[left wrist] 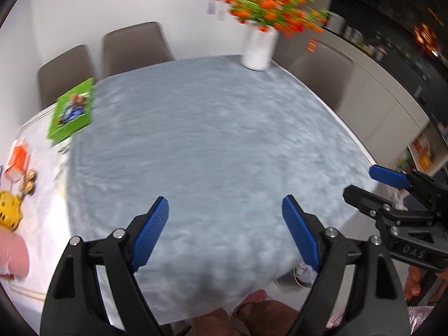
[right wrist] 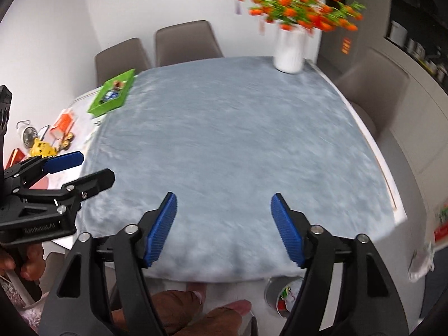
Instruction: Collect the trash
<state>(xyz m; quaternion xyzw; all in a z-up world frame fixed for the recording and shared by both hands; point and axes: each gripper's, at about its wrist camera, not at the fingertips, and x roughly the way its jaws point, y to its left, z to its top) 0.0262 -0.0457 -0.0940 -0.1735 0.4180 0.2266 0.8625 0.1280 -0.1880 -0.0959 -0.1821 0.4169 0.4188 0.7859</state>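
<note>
Far to the left of the left gripper (left wrist: 225, 231), a green tray (left wrist: 73, 110) lies beside the grey cloth (left wrist: 212, 145). This gripper has its 2 blue pads spread, with nothing between them. The right gripper (right wrist: 224, 231) is spread and empty too. Below it, near its right finger, a small bin (right wrist: 282, 294) with trash stands on the floor.

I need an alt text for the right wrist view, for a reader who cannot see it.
The right gripper hangs open and empty above a table under a grey-blue cloth. A white vase of orange flowers stands at the far edge, a green tray at the far left. The left gripper shows at the left, a trash bin below the table's near edge.
</note>
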